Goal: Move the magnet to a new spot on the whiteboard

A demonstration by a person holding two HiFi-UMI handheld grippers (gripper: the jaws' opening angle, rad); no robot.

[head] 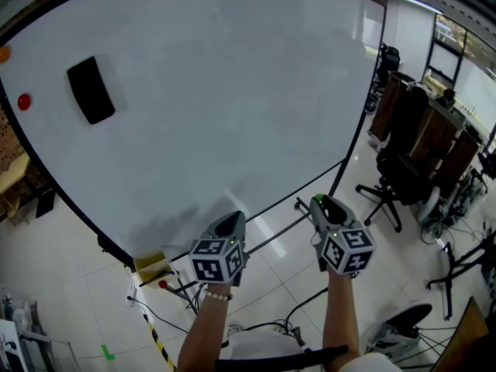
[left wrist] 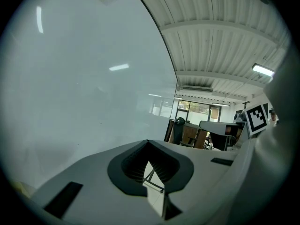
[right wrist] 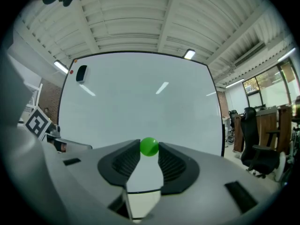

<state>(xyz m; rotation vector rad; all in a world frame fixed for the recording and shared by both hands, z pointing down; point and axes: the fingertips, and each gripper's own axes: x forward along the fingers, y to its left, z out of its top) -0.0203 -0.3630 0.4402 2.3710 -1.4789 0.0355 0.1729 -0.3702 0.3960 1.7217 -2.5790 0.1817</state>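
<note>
A small green ball magnet [right wrist: 149, 146] is pinched between the tips of my right gripper [right wrist: 149, 149], held in the air in front of the whiteboard [right wrist: 140, 102] and apart from it. In the head view the right gripper [head: 321, 202] points at the board's lower right edge, with a bit of the green magnet [head: 318, 198] showing at its tip. My left gripper [head: 230, 222] hangs beside it below the whiteboard [head: 217, 91]. Its jaws meet at the tips with nothing between them, as the left gripper [left wrist: 148, 143] shows in its own view.
A black eraser [head: 91, 90], a red magnet [head: 24, 101] and an orange magnet [head: 4, 53] sit at the board's upper left. Office chairs [head: 399, 178] and desks stand to the right. A yellow box [head: 151, 263] and cables lie by the board's stand on the floor.
</note>
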